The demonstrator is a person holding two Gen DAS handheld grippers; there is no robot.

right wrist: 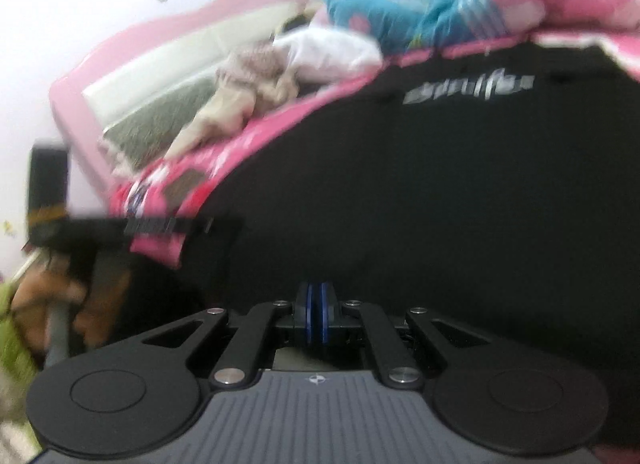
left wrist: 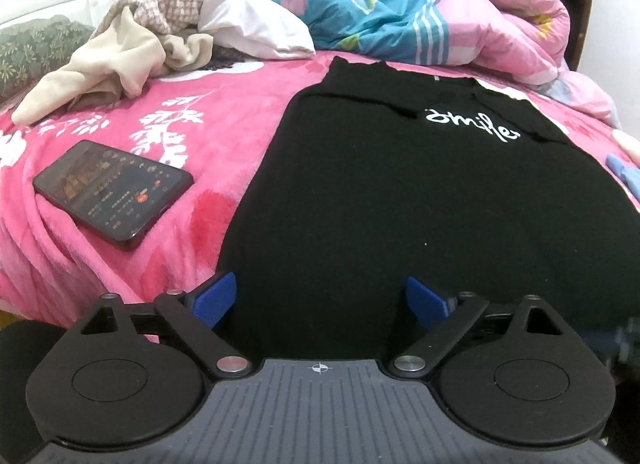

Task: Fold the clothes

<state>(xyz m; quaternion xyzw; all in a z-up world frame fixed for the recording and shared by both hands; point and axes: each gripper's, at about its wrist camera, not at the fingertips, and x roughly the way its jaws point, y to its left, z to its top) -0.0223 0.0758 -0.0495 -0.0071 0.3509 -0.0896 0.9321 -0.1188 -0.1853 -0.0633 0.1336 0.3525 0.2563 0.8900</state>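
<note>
We have the black shirt (left wrist: 400, 192) flat on the pink bed (left wrist: 224, 112), straight ahead of the left claw (left wrist: 320, 300). Its long axis runs away from that claw, near hem under the tips, neck and white print at the far end. Left claw jaws stand wide apart, nothing pinched; the blue pads (left wrist: 216, 296) straddle the near hem close to its left corner, left pad about on the shirt's left edge. We cannot tell if they touch cloth. Left claw tilts down over the hem.

Right claw (right wrist: 316, 318) has jaws together, pads meeting; no cloth visible between them, though the blur makes this hard to confirm. Shirt fills the view ahead of it and to its right; the view is smeared and tilted. The left claw (right wrist: 132, 228) shows as a dark smear to its left.

Our read: the left claw is nearer a hem grasp; the next move needs the left to close on the hem and the right to open.

Phone (left wrist: 114, 194) lies left of the left claw, apart from the shirt; beige clothes (left wrist: 120, 60) far left.
</note>
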